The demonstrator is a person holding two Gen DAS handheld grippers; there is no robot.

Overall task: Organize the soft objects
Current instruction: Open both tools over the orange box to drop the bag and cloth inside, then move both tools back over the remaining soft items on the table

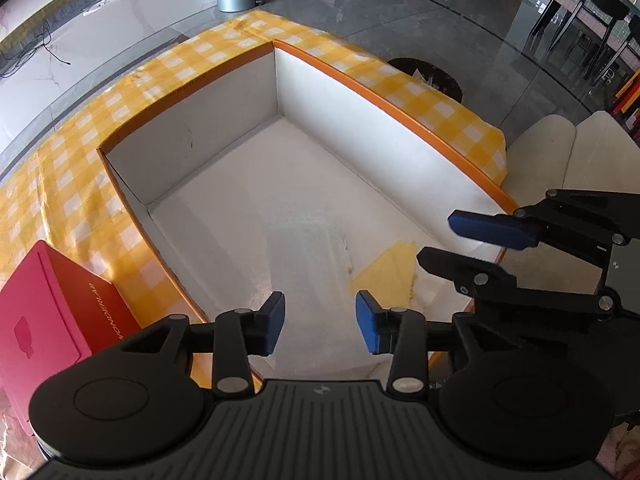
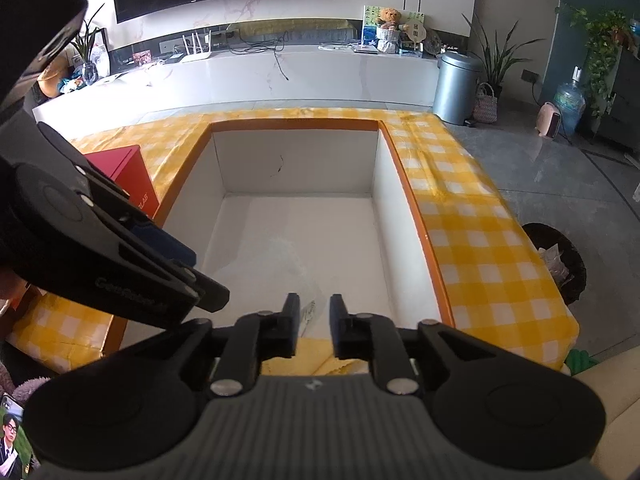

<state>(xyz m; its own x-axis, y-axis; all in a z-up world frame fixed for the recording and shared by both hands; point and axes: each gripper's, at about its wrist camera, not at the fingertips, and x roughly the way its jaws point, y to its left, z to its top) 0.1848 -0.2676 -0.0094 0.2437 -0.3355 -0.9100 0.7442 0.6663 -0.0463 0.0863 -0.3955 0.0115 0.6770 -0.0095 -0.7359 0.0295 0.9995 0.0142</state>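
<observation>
Yellow checked cloth [image 1: 80, 184] covers the table under a white box [image 1: 224, 136] holding a yellow cloth [image 1: 386, 276] and clear plastic bag [image 2: 288, 260], just ahead of both tools: left tool [image 1: 320, 322] wide, right tool [image 2: 313, 326] narrower, both empty.

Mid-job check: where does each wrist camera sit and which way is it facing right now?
Left wrist: above the orange-rimmed white cardboard box, looking down into it; open left gripper, right gripper entering at right.
Right wrist: above the box's near edge, facing the TV wall; right gripper, left gripper.
Shared: box, yellow checked tablecloth, red carton.
</observation>
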